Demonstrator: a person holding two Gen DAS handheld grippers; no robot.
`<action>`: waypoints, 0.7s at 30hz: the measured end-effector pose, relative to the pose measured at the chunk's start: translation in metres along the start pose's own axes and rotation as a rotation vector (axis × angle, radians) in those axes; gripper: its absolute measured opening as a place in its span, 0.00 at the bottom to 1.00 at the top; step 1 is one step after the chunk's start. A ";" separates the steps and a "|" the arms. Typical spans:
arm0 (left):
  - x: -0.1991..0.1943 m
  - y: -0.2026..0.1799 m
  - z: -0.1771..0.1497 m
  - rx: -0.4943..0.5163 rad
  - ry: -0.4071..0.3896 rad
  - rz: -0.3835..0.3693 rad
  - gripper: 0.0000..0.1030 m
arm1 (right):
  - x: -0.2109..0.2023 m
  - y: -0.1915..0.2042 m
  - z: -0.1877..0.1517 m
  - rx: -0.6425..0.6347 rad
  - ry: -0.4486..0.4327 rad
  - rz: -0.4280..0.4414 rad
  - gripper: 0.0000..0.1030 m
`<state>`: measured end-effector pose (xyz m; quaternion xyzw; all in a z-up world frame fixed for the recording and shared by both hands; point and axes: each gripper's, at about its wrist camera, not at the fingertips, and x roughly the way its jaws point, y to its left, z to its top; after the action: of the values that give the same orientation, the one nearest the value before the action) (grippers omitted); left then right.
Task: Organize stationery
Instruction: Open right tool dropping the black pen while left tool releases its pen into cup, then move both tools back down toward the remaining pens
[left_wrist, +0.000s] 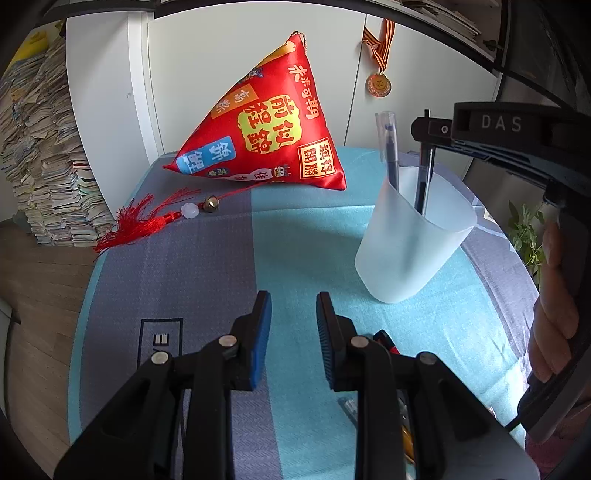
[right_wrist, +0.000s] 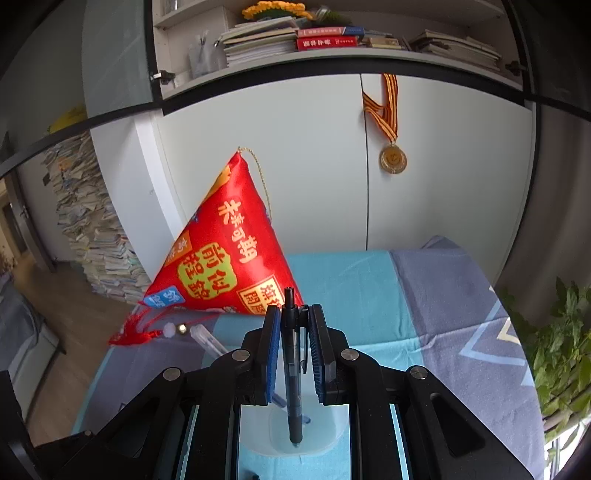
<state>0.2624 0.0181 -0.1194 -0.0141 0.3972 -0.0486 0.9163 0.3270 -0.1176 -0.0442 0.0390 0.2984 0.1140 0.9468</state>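
Right gripper (right_wrist: 292, 350) jaws pinching black pen (right_wrist: 293, 369), long axis vertical, tip down inside frosted cup (left_wrist: 410, 243) directly below; left gripper (left_wrist: 293, 343) jaws slightly spread, empty, beside cup.

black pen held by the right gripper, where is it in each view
Left wrist: the black pen stands at upper right, gripped near its top by the right gripper, its lower part inside the frosted cup.
Right wrist: bottom centre, upright between the blue pads, tip over the cup's floor.
Shared landmark: the red pyramid cushion on the bed.
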 end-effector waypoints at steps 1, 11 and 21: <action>0.000 0.000 0.000 -0.003 -0.001 -0.001 0.22 | -0.001 -0.001 -0.001 0.004 0.001 0.002 0.16; 0.005 -0.005 -0.008 -0.005 0.049 -0.003 0.22 | -0.044 -0.008 -0.015 -0.024 0.008 -0.024 0.16; -0.023 -0.004 -0.044 -0.070 0.115 -0.029 0.22 | -0.076 -0.007 -0.106 -0.163 0.277 -0.061 0.17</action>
<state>0.2149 0.0166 -0.1326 -0.0489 0.4503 -0.0486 0.8902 0.2073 -0.1415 -0.0900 -0.0629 0.4169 0.1134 0.8997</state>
